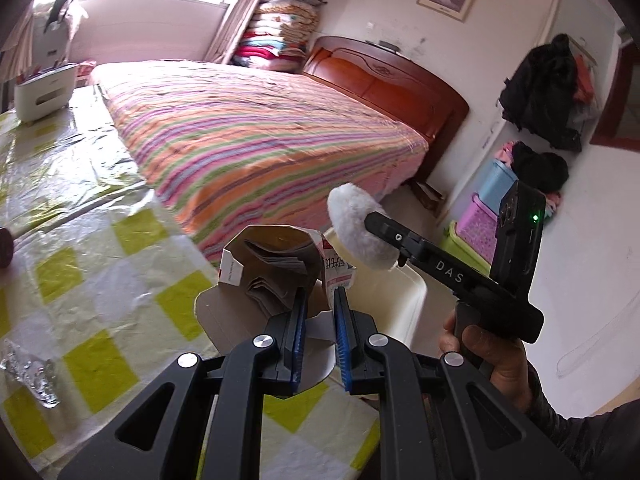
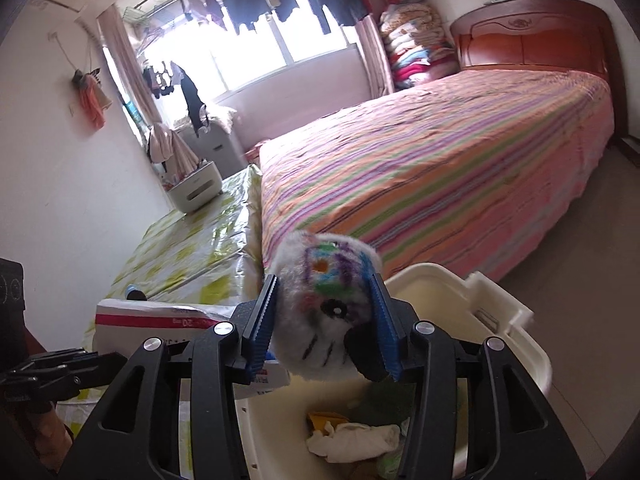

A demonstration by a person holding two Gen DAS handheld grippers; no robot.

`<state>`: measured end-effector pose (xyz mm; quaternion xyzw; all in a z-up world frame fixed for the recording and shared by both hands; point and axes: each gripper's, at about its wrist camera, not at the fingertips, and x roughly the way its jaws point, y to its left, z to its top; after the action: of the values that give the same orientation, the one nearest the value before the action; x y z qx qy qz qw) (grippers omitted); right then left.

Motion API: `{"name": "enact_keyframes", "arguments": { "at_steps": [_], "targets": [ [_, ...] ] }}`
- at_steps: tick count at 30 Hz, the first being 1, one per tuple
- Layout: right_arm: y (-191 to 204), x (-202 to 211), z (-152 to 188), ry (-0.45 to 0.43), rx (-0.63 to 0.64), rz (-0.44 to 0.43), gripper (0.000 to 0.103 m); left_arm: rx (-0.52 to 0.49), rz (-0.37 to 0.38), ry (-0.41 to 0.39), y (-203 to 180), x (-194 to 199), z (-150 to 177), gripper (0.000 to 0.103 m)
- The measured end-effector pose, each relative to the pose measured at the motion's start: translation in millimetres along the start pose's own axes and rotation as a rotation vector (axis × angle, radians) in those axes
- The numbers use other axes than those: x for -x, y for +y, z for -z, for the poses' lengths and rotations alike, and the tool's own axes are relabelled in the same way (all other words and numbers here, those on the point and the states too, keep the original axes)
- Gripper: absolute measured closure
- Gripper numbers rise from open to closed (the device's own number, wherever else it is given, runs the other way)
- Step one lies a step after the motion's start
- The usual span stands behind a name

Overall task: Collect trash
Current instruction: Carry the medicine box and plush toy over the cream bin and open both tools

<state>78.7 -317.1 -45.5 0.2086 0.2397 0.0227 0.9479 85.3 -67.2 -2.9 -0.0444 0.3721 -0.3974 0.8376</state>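
Note:
In the left wrist view my left gripper (image 1: 321,292) is shut on the wall of an open cardboard carton (image 1: 272,264) with red and white print, held beyond the table's edge. A cream waste bin (image 1: 396,300) stands just right of it. My right gripper (image 2: 324,280) is shut on a white fluffy toy (image 2: 320,312) with coloured scribbles, hanging over the bin's rim (image 2: 516,320). Inside lie crumpled white paper (image 2: 352,438) and an orange scrap (image 2: 320,418). The left view shows the toy (image 1: 356,232) at the tip of the right gripper (image 1: 374,222). The carton (image 2: 160,320) appears at the right view's lower left.
A table with a yellow-checked plastic cloth (image 1: 100,280) carries a crumpled foil piece (image 1: 30,372), a dark object (image 1: 4,248) at the left edge and a white container (image 1: 46,90) at the far end. A striped bed (image 1: 260,140) lies beyond. Coloured storage boxes (image 1: 480,220) stand by the wall.

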Motion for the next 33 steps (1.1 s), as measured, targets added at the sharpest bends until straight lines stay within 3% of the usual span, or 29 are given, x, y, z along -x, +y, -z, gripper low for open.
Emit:
{"name": "enact_keyframes", "arguments": {
  "at_steps": [6,19,30,31,33],
  "targets": [
    [-1.6,13.8,-0.8,-0.055,-0.029,0.017,0.048,-0.018,0.011,0.030,-9.3,-13.8,0.6,0.089],
    [-6.3,28.9,-0.8,-0.140,-0.082,0.007,0.046,-0.051,0.020,0.050,-26.0,-34.2,2.7,0.088],
    [-4.8,24.1,-0.3,-0.143,-0.092,-0.002,0.045,-0.079,0.029,0.067,-43.3,-48.6,7.2,0.086],
    [-4.6,24.5,0.0,-0.143,-0.094,-0.005,0.045,-0.086,0.025,0.063,-45.0,-47.7,7.3,0.084],
    [-5.1,25.3,0.7,-0.144,-0.092,-0.001,0.045,-0.094,0.011,0.045,-46.9,-43.7,6.9,0.065]
  ]
}}
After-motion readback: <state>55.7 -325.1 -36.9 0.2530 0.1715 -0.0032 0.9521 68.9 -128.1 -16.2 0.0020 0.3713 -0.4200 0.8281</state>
